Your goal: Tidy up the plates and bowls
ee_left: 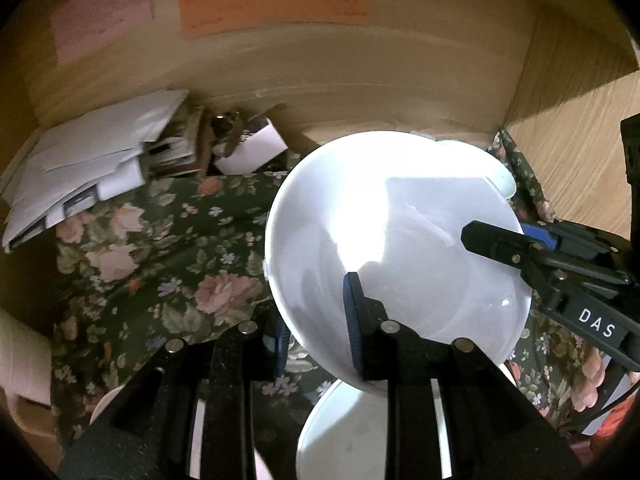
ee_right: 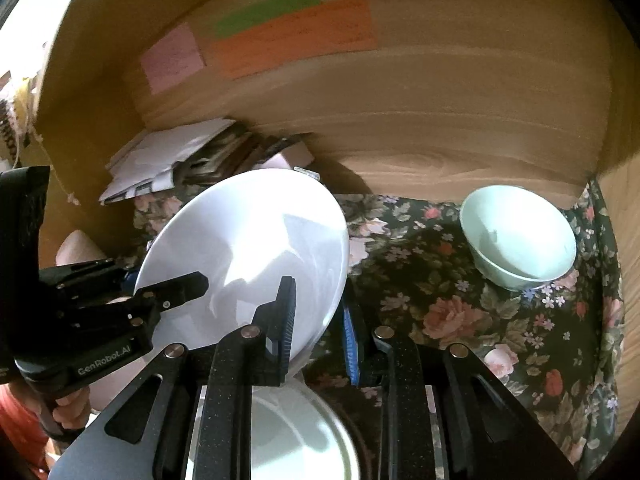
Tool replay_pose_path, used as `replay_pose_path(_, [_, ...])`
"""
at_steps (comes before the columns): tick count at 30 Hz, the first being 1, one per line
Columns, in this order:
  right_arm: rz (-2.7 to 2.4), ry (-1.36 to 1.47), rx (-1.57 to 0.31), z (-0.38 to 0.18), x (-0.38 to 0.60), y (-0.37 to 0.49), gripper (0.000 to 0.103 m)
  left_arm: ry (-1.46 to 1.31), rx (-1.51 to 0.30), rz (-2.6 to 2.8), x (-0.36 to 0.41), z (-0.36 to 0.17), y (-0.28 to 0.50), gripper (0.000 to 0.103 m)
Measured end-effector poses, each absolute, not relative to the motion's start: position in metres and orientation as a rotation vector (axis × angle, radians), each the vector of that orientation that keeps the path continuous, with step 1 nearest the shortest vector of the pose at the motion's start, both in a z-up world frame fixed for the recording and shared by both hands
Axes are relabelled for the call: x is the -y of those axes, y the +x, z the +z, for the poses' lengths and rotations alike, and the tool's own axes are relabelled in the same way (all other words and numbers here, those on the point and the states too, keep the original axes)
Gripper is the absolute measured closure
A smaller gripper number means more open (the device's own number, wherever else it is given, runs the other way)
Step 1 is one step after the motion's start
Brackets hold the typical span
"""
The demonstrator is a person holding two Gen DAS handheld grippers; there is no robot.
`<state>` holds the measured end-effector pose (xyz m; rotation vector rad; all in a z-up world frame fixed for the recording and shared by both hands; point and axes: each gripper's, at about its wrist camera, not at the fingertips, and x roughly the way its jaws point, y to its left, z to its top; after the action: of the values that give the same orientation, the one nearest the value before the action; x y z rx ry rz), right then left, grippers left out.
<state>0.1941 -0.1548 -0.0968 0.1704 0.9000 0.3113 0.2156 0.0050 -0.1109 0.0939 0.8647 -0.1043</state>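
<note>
A white plate hangs tilted above the floral cloth, gripped at two sides of its rim. My left gripper is shut on its near-left rim, one finger on top and the other underneath. On the opposite edge my right gripper is shut the same way. A second white plate lies on the cloth below the lifted one. A pale green bowl stands upright at the back right, mostly hidden by the plate in the left wrist view.
A floral cloth covers the surface inside a wooden alcove with a back wall and a right side wall. Papers and envelopes pile at the back left. Coloured notes stick on the wall.
</note>
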Motion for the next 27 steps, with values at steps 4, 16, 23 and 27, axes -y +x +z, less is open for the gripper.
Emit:
replay_pose_path(4, [0.332,0.160,-0.889,-0.092,0.143,0.188,0.084,0.072,-0.845,-0.088,-0.017,-0.104,0.202,0.079])
replay_pose_path(16, [0.422,0.129,-0.874,-0.084,0.100,0.177,0.084,0.029,-0.794,-0.016,-0.062,-0.093,0.156,0.079])
replay_pose_path(23, [0.484,0.112,-0.874,-0.084,0.072,0.170,0.084,-0.004,-0.774,0.036,-0.085,-0.092,0.130,0.079])
replay_pose_path(27, [0.517,0.101,-0.876,-0.085,0.056,0.165,0.084,-0.023,-0.767,0.065,-0.098,-0.093,0.115,0.079])
